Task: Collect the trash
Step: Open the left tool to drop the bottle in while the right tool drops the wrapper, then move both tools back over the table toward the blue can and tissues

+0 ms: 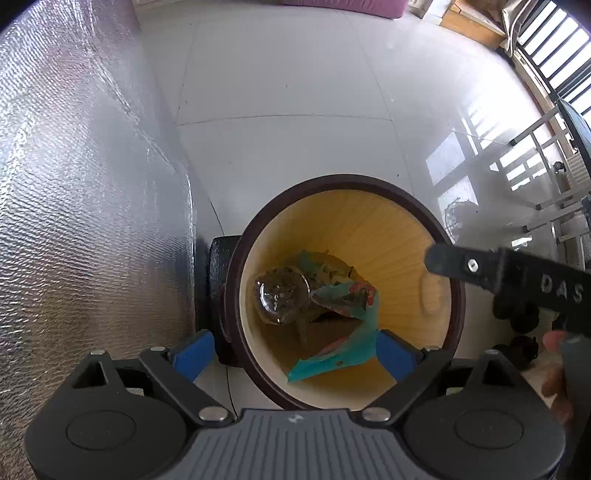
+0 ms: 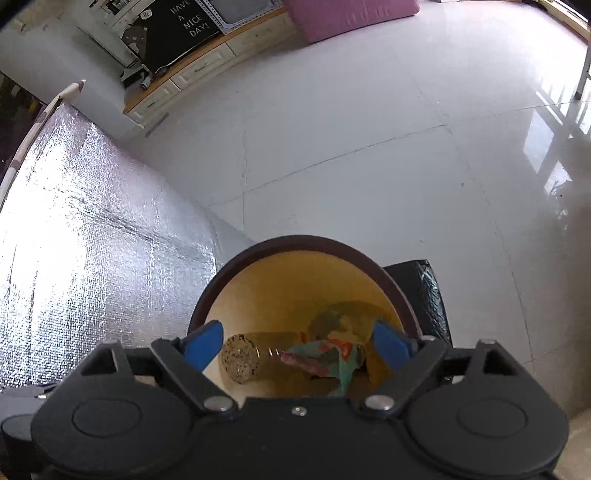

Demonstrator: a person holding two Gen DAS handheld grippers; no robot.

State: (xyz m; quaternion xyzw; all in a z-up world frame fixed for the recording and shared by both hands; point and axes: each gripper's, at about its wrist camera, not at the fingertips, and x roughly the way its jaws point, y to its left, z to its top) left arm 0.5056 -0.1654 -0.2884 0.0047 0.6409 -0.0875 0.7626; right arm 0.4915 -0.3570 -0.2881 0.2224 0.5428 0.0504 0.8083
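A round bin with a dark brown rim and a yellow inside stands on the white floor. A clear plastic bottle lies in it beside crumpled teal and red wrappers. Another teal wrapper lies against the near wall. My left gripper hovers over the near rim, pointing almost straight down, open, its blue fingers pressing on nothing. In the right wrist view the bin rim, the bottle and the wrappers show below my right gripper, which is open and empty too.
A silver foil-covered surface rises just left of the bin, with a black block wedged between them. A black part lettered DAS and a person's hand reach in from the right. A low cabinet and a pink object stand far off.
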